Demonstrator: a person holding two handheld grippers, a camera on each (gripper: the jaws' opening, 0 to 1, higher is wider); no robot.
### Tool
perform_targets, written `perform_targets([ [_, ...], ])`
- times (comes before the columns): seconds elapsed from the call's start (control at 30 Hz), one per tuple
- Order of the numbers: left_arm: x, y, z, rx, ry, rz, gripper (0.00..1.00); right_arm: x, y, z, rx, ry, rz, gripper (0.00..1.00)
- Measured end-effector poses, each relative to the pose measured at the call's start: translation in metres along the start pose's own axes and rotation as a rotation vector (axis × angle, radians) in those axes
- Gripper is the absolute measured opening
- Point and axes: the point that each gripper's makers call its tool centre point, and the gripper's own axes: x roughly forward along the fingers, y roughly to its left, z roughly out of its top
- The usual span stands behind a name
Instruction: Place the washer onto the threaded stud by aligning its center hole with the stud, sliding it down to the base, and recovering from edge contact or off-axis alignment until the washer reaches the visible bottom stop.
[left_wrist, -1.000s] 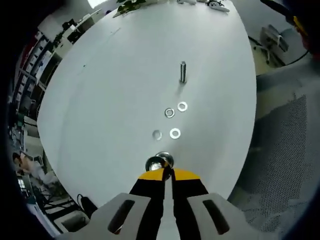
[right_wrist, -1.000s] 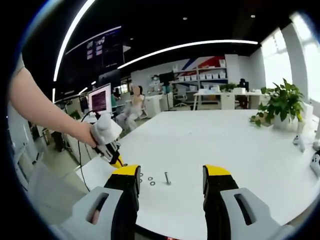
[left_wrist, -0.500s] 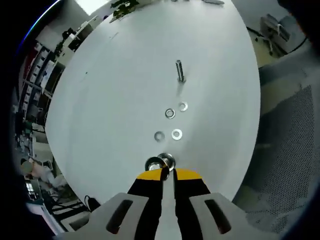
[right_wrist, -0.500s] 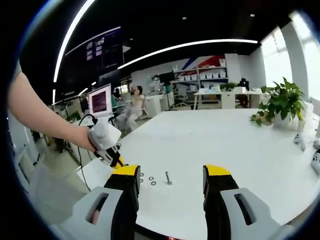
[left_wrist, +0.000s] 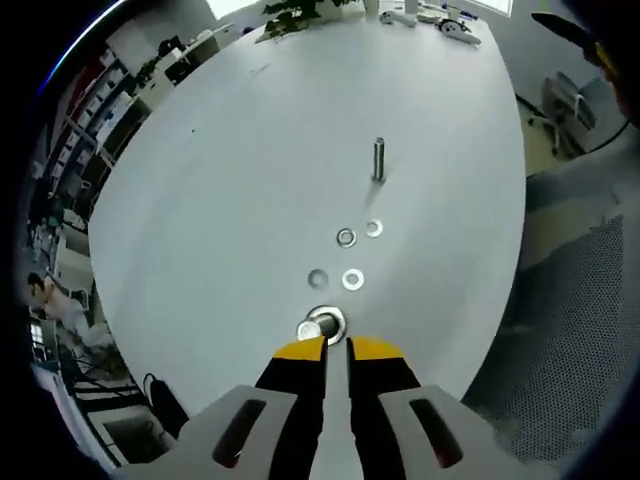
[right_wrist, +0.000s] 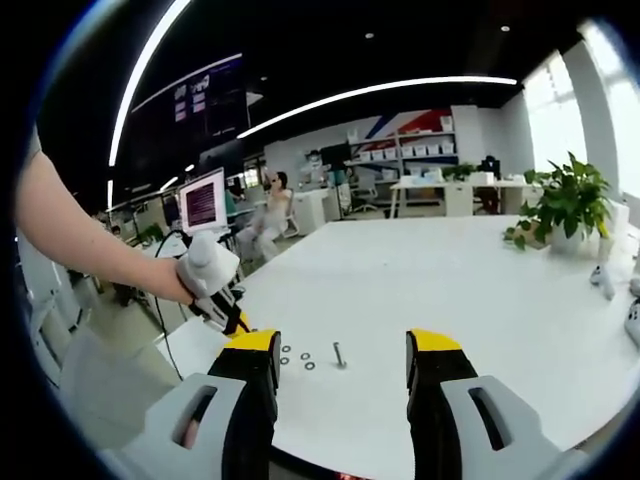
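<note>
Left gripper view: left gripper (left_wrist: 336, 344), yellow-tipped black jaws pressed nearly together, only a thin slit between them. Tips sit at the near edge of a shiny flat metal washer (left_wrist: 323, 324) lying on the white round table (left_wrist: 220, 180); whether the jaws actually pinch its rim cannot be told. Beyond it, four smaller silver washers lie flat on the table in two loose pairs: nearer pair (left_wrist: 335, 279), farther pair (left_wrist: 359, 233). Further still along the same line, the upright threaded metal stud (left_wrist: 379, 159) stands alone, well apart from the big washer, nothing on its shaft. Grey perforated floor mat (left_wrist: 570, 330) off the table's right side; green plant (left_wrist: 300, 12) at the far edge.

Right gripper view: right gripper (right_wrist: 341, 352), yellow-tipped black jaws spread wide, nothing between them but open table. Through the gap, the stud (right_wrist: 339, 354) and small washers (right_wrist: 297, 358) sit near the table's near edge. At left, a person's bare forearm (right_wrist: 80, 240) and hand (right_wrist: 175, 287) hold the left gripper (right_wrist: 232, 321), its tip angled down toward the table beside the washers. Behind: a lit monitor (right_wrist: 200, 198), shelving with white bins (right_wrist: 415, 152), a potted plant (right_wrist: 560, 215).
</note>
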Motion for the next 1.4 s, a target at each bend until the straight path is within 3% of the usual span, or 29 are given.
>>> perform_targets([
  [0.27,-0.010,0.000,0.016,-0.096,-0.117,0.023,0.09,0.000,0.001,-0.001,0.000,0.006,0.007,0.53],
  [0.4,-0.021,-0.001,0.023,-0.124,-0.207,0.061,0.12,0.001,0.001,-0.002,0.003,0.008,0.007,0.53],
  [0.53,-0.036,-0.007,0.023,-0.219,-0.295,0.067,0.14,0.000,-0.001,-0.001,0.009,0.005,0.002,0.53],
  [0.7,-0.060,-0.009,0.024,-0.320,-0.428,0.116,0.15,-0.001,-0.005,0.003,0.018,-0.011,-0.013,0.53],
  [0.77,-0.074,-0.010,0.025,-0.388,-0.508,0.145,0.15,-0.001,-0.005,0.003,0.022,-0.010,-0.014,0.53],
  [0.83,-0.079,-0.011,0.024,-0.414,-0.544,0.160,0.18,-0.001,-0.007,0.004,0.024,-0.012,-0.019,0.53],
  [0.9,-0.083,-0.014,0.021,-0.414,-0.570,0.182,0.22,-0.001,-0.009,0.005,0.034,-0.011,-0.022,0.53],
  [1.0,-0.089,-0.016,0.022,-0.436,-0.632,0.205,0.19,-0.001,-0.012,0.005,0.046,-0.009,-0.030,0.53],
  [1.1,-0.088,-0.018,0.019,-0.434,-0.652,0.208,0.19,0.001,-0.014,0.004,0.058,0.001,-0.034,0.53],
  [1.33,-0.101,-0.014,0.025,-0.428,-0.751,0.266,0.22,0.006,-0.015,0.006,0.067,0.013,-0.034,0.53],
  [1.4,-0.104,-0.013,0.026,-0.419,-0.766,0.281,0.22,0.008,-0.017,0.011,0.026,0.006,-0.028,0.53],
])
